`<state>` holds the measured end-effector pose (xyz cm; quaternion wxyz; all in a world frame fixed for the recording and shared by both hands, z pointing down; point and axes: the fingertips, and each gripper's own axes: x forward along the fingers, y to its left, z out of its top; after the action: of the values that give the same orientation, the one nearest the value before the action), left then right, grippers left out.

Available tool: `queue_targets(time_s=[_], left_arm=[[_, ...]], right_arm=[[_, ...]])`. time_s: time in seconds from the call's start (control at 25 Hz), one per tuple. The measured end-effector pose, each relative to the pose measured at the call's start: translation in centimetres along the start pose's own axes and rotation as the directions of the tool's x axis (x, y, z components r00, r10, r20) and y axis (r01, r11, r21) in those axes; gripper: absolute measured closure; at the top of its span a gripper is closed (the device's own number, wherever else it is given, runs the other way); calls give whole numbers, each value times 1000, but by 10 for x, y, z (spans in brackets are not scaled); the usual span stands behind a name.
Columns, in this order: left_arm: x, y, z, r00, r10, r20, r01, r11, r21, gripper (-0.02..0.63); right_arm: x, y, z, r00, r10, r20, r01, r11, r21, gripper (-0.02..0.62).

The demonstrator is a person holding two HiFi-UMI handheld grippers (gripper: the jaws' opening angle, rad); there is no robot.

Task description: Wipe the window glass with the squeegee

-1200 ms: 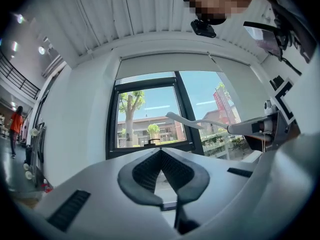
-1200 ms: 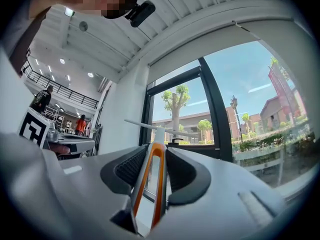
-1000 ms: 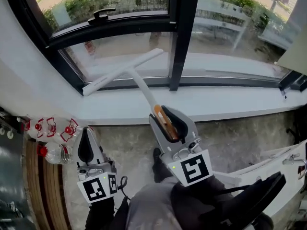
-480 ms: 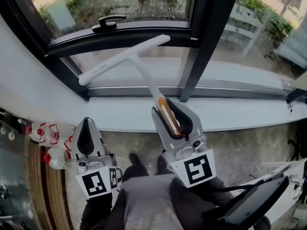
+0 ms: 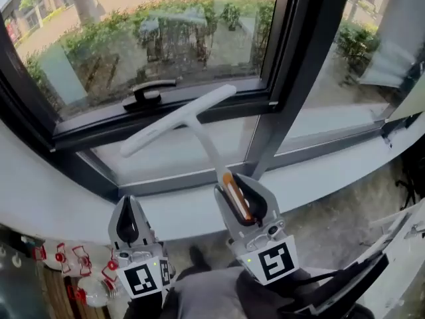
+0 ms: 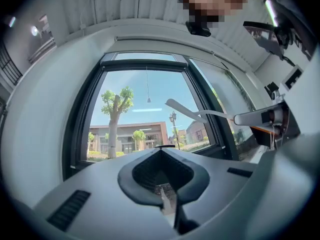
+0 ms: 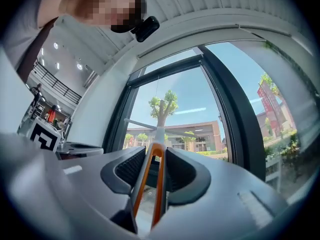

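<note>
The right gripper has its jaws clamped on the orange handle end of the squeegee, while the left gripper has its jaws together on nothing. The squeegee looks light and stiff (a long lever, so it may twist in that end grip), its blade raised near the window glass

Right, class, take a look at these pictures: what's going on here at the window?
A person stands at the window with a gripper in each hand. The right gripper has its jaws shut on the orange grip of a white squeegee, whose blade is held up across the dark frame bar just below the window handle. The left gripper hangs low beside it, jaws together and holding nothing.
</note>
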<state>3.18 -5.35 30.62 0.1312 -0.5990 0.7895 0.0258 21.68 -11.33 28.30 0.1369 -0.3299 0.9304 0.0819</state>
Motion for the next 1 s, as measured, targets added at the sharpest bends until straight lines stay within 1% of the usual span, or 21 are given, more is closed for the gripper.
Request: queue_targets(time_s=[0.08,0.16,0.32,0.4,0.56,0.64,0.72,0.84,1.0], left_arm=[[28,11,-17,999,-40,-29,39,999,-21,606],[57,14,-28,997,-65,-49,63,997,-47,606],[89,1,-28,988,-145,-44,142,988,-65,606],[100,-3,-29,985,-165,-46,162,984,-69,606],[125,-5,-21,989,-148,-9,147,987,-61,606],[134,-8,-19,990,-144,1,144,988,-58,606],[138,-11,-19,991,-137,2,137,989,-63,606],[140,-11,-20,993,-118,-1,118,990,-71,606],[142,-11,-20,995,-100,2,100,993,-69,606]], right_arm=[[28,-6,-6,999,-38,-10,38,999,-9,466],[58,-22,-3,998,-63,-17,62,998,-32,465],[91,-54,38,990,-129,63,134,987,-86,466],[104,-70,60,982,-154,109,166,980,-112,466],[138,-113,110,954,-192,231,237,954,-186,465],[154,-137,131,937,-219,271,275,942,-192,465],[169,-155,150,924,-229,305,293,938,-183,465],[189,-164,167,918,-217,332,294,934,-204,465],[203,-171,173,916,-223,335,312,919,-241,465]])
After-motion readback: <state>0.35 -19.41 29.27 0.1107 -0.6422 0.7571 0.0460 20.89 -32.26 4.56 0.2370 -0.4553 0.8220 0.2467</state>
